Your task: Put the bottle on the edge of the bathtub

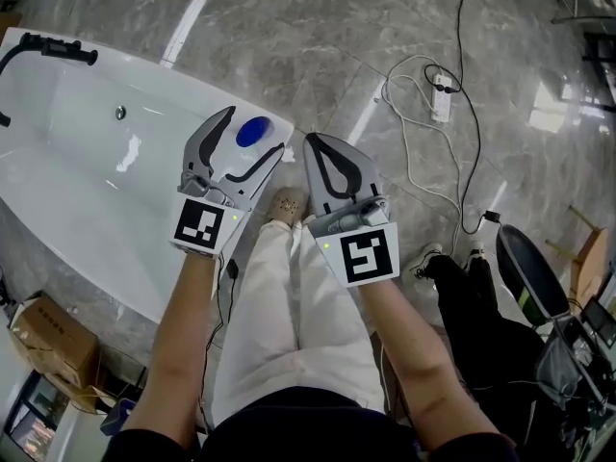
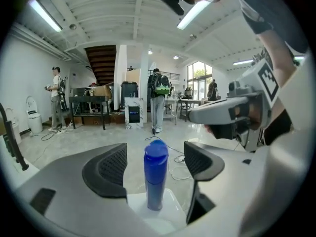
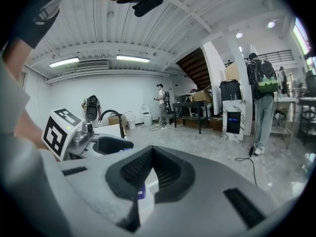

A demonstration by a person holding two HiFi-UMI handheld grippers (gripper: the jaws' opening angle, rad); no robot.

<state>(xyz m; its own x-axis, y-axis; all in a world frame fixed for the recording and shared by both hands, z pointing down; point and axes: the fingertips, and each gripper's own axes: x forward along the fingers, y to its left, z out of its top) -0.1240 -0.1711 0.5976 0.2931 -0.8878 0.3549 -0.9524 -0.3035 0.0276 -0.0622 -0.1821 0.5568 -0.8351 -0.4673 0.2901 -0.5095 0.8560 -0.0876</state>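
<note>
A blue bottle (image 1: 253, 130) (image 2: 155, 177) stands upright on the white bathtub's rim (image 1: 192, 89) (image 2: 170, 209), at the corner nearest me. My left gripper (image 1: 254, 133) (image 2: 154, 164) is open, one jaw on each side of the bottle, and neither pad touches it. My right gripper (image 1: 316, 147) (image 3: 150, 157) is shut with nothing in it, just right of the left one and off the tub, over the floor. In the right gripper view a sliver of the bottle (image 3: 141, 191) shows under the jaws.
A black faucet (image 1: 58, 48) sits at the tub's far left end, a drain fitting (image 1: 120, 113) on its wall. A power strip with cables (image 1: 441, 99) lies on the marble floor to the right. A cardboard box (image 1: 48, 340) is at bottom left. People (image 2: 158, 98) stand far off.
</note>
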